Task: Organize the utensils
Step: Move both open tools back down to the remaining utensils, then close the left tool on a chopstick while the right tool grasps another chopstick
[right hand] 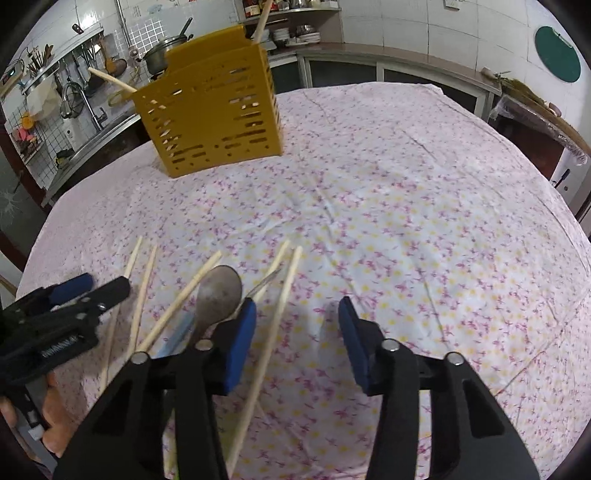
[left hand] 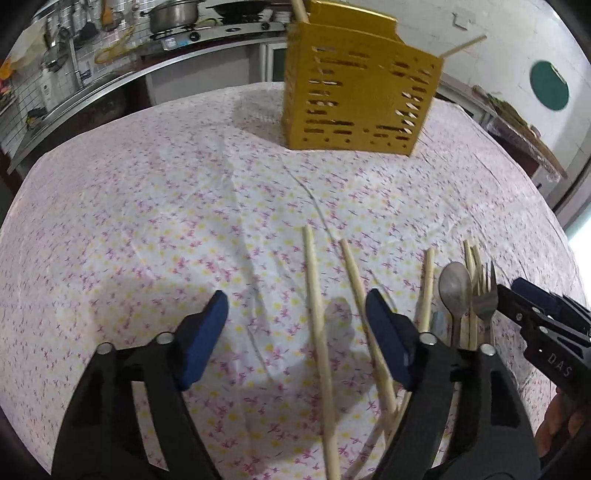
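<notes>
A yellow slotted utensil holder stands at the far side of the table, with chopsticks sticking out of it; it also shows in the right wrist view. Several wooden chopsticks lie loose on the cloth near me, beside a metal spoon and a fork. My left gripper is open, low over the cloth, with one chopstick between its fingers. My right gripper is open and empty, just right of the spoon and chopsticks.
The table wears a white cloth with pink and yellow flowers. A kitchen counter with a sink, pots and a stove runs behind it. A green round board hangs on the far wall.
</notes>
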Demonstrator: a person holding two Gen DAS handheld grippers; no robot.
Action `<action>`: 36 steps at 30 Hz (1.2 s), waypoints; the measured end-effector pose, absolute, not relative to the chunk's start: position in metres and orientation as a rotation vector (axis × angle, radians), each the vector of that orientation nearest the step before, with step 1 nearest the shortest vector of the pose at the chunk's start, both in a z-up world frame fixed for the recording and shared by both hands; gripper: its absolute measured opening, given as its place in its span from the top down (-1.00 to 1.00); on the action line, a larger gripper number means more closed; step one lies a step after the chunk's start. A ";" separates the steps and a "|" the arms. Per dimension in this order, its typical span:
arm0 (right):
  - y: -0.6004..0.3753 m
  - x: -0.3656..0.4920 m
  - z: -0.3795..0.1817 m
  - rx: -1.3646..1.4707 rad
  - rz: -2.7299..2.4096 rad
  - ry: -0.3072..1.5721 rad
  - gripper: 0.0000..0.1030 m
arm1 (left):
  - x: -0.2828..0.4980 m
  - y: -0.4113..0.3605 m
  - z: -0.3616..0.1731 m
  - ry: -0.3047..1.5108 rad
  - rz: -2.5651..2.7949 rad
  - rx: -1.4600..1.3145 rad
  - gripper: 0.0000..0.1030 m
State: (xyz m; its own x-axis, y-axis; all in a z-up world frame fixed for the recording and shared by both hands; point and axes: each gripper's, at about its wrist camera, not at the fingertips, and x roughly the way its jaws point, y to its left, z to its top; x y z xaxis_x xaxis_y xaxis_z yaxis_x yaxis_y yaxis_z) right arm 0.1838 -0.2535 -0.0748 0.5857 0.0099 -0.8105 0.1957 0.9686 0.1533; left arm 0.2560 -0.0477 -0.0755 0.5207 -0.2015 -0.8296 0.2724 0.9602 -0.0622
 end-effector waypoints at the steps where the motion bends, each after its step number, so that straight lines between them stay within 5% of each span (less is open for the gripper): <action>1: -0.252 0.186 -0.075 0.229 -0.108 0.947 0.27 | 0.256 -0.049 -0.078 0.988 -0.286 0.089 -0.28; 8: -0.259 0.186 -0.071 0.289 -0.082 0.954 0.30 | 0.263 -0.041 -0.085 1.011 -0.268 0.075 0.25; 17: -0.251 0.190 -0.069 0.277 -0.081 0.969 0.31 | 0.267 -0.040 -0.085 1.000 -0.265 0.079 0.57; 24: -0.252 0.203 -0.081 0.296 -0.076 0.999 0.71 | 0.270 -0.031 -0.085 1.009 -0.290 0.040 0.67; 36: -0.258 0.211 -0.085 0.303 -0.074 1.041 0.67 | 0.266 -0.028 -0.086 1.000 -0.300 0.041 0.70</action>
